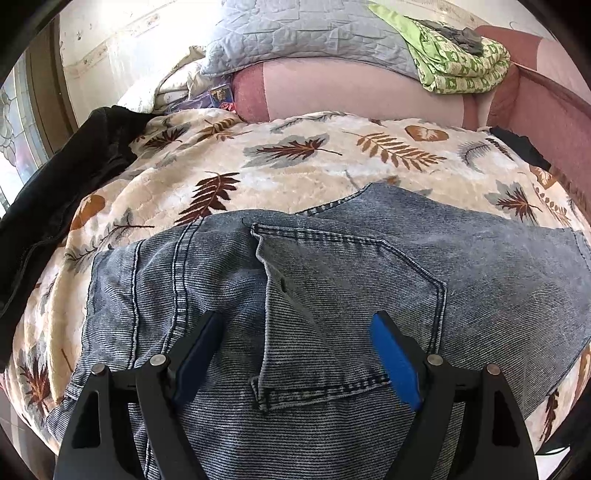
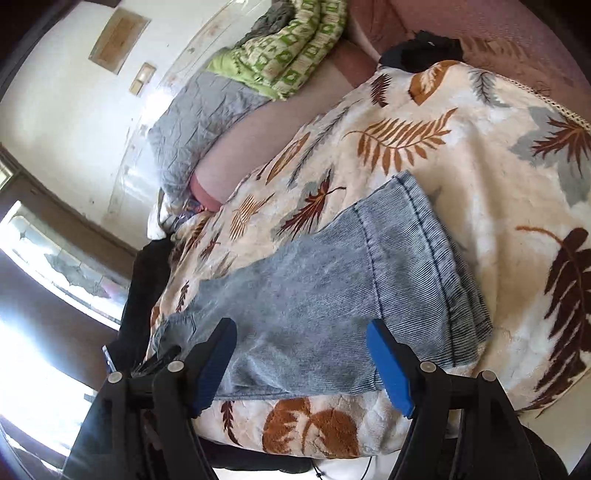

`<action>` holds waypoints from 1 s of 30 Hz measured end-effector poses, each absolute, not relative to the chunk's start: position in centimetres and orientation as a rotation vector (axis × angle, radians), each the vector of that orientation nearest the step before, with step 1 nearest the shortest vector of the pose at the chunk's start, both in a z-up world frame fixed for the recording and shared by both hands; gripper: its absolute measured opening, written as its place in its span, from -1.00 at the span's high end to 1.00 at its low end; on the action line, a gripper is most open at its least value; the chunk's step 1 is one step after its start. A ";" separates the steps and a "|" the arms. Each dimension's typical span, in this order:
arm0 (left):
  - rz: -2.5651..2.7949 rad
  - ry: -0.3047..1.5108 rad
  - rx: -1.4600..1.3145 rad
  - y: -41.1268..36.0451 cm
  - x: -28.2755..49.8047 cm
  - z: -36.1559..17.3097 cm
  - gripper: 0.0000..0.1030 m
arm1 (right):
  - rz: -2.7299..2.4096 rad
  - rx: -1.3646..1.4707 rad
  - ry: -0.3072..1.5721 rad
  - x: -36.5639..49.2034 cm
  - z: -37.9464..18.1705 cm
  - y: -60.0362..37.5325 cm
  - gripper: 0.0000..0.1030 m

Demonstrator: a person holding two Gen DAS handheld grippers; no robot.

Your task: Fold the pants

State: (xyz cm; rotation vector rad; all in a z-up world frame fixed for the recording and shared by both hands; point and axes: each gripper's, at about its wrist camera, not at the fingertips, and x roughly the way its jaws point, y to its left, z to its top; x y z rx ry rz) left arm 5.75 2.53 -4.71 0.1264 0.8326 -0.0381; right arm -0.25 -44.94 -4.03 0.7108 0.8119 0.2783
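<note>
While both claws stand with their pads apart and nothing pinched, the jeans (image 1: 332, 295) lie flat on the leaf-print blanket (image 1: 295, 155) of the bed, already doubled leg over leg by the look of it. Directly under and ahead of the left claw (image 1: 299, 354) is the seat end, one back pocket (image 1: 351, 314) showing face up. The right claw (image 2: 301, 360) hangs over the near edge of the leg portion, its jaws easing wider, and the hem (image 2: 424, 251) lies ahead of it and to its right. Judged from this, the lengthwise fold is done; bringing the hem end across to the waist end remains.

Counted: one pair of jeans, two claws, one blanket, one grey quilted pillow (image 1: 306, 33) and one green patterned bundle (image 1: 458, 62) far ahead of the left claw, one dark garment (image 1: 55, 206) off to its left.
</note>
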 end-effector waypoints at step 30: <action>-0.014 0.780 0.127 2.7 5.3 -4.0 -0.62 | 0.334 0.738 0.781 -0.3 -4.2 -44.9 -0.47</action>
